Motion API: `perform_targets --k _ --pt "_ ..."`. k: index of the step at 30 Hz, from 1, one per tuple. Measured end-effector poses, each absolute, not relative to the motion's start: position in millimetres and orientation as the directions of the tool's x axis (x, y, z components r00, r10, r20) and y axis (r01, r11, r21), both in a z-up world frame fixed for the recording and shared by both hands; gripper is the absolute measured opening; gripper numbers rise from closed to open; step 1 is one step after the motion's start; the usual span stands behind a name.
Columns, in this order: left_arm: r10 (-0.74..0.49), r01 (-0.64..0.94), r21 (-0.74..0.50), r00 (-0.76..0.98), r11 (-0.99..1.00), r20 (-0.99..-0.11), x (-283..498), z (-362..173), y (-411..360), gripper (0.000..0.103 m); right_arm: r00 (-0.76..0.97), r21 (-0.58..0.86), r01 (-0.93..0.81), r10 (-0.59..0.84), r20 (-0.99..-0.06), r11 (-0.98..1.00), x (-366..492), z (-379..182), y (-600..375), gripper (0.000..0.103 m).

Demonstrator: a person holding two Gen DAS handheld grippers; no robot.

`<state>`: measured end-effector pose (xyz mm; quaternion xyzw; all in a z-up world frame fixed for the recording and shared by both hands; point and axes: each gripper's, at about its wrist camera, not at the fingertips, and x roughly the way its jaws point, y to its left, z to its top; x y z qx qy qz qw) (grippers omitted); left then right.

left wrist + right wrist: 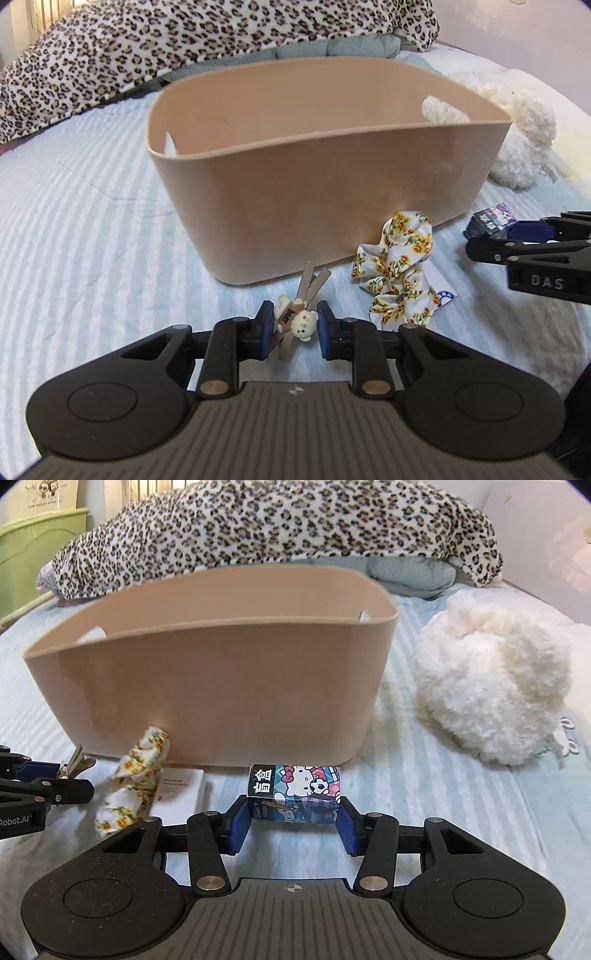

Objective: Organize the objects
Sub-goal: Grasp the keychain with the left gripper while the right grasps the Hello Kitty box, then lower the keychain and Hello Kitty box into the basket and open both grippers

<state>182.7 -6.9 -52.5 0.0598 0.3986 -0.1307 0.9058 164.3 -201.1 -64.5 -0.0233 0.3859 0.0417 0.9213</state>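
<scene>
A tan basket point(332, 206) stands on the bed, also in the right wrist view point(221, 686). My left gripper point(291, 323) straddles bear-charm hair clips point(299, 317); its jaws are close around them, with a small gap on the right side. My right gripper point(293, 812) has its pads against both sides of a Hello Kitty box point(295, 792), which rests on the bed. The box point(489, 221) and right gripper point(491, 243) show at the right of the left view. A floral scrunchie point(399, 273) lies in front of the basket.
A white fluffy plush point(491, 686) lies right of the basket. A small white card point(181, 790) lies under the scrunchie point(133, 779). A leopard-print blanket point(277, 520) is piled behind. The bed has a striped light-blue cover point(92, 221).
</scene>
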Motion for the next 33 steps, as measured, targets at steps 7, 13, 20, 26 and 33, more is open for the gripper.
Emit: perform_targets --k 7,13,20,26,33 --pt "-0.193 0.277 0.017 0.712 0.961 -0.675 160 -18 12 0.026 0.748 0.007 -0.093 0.074 -0.660 0.996 136 -29 -204 0.046" --pt "-0.206 0.276 0.023 0.768 0.961 -0.607 147 16 20 0.026 0.809 -0.011 -0.101 0.075 -0.583 0.995 124 10 -203 0.046" --pt "-0.202 0.271 0.055 0.825 0.961 -0.527 151 53 17 0.026 0.863 -0.053 -0.126 0.083 -0.499 0.991 132 48 -194 0.046" --pt "-0.198 0.249 0.042 0.850 0.968 -0.488 181 74 12 0.026 0.891 -0.116 -0.135 0.069 -0.449 0.984 155 67 -185 0.046" --pt "-0.155 0.208 0.046 0.844 0.977 -0.514 231 69 -3 0.026 0.883 -0.118 -0.122 0.053 -0.467 0.985 195 57 -181 0.046"
